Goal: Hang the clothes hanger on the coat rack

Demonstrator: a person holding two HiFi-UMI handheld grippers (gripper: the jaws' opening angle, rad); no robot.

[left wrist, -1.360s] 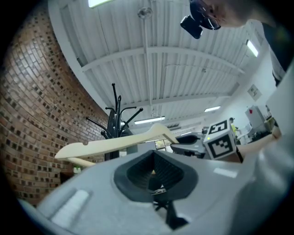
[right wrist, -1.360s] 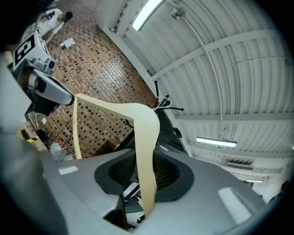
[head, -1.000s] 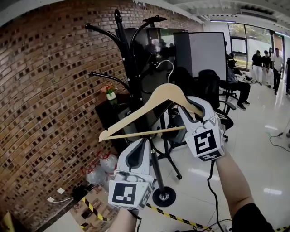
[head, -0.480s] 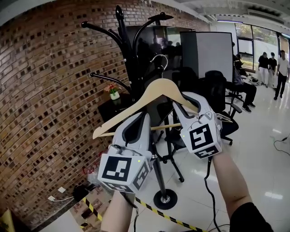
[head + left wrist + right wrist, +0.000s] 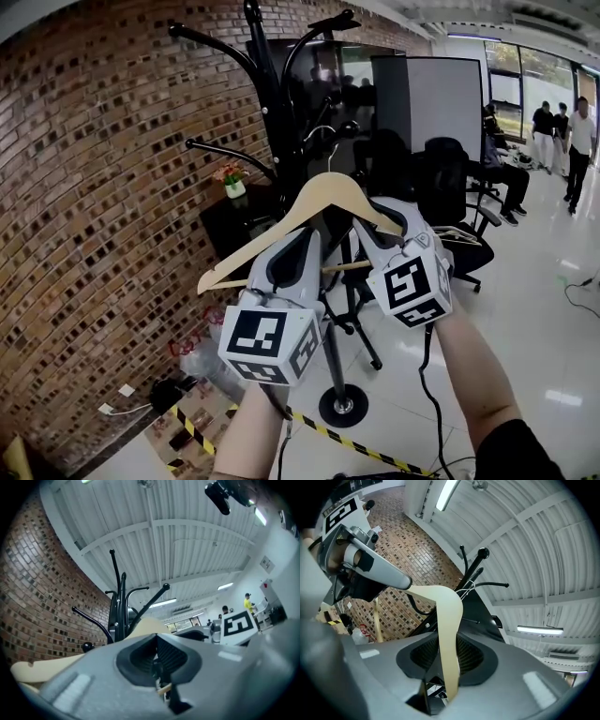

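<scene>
I hold a pale wooden hanger up in front of the black coat rack. Its wire hook stands just short of the rack's curved arms. My right gripper is shut on the hanger's right arm, which runs up between the jaws in the right gripper view as a cream strip. My left gripper sits at the hanger's thin bottom bar. In the left gripper view a sliver of that bar shows in the narrow gap of the closed jaws. The coat rack rises ahead.
A brick wall runs along the left. The rack's round base stands on the shiny floor beside yellow-black tape. Behind the rack are a dark panel, office chairs and a small flower pot. People stand far right.
My left gripper rose from below the hanger up to its bottom bar. Both grippers and the hanger moved closer to the rack, and the hook now sits among the rack's arms.
</scene>
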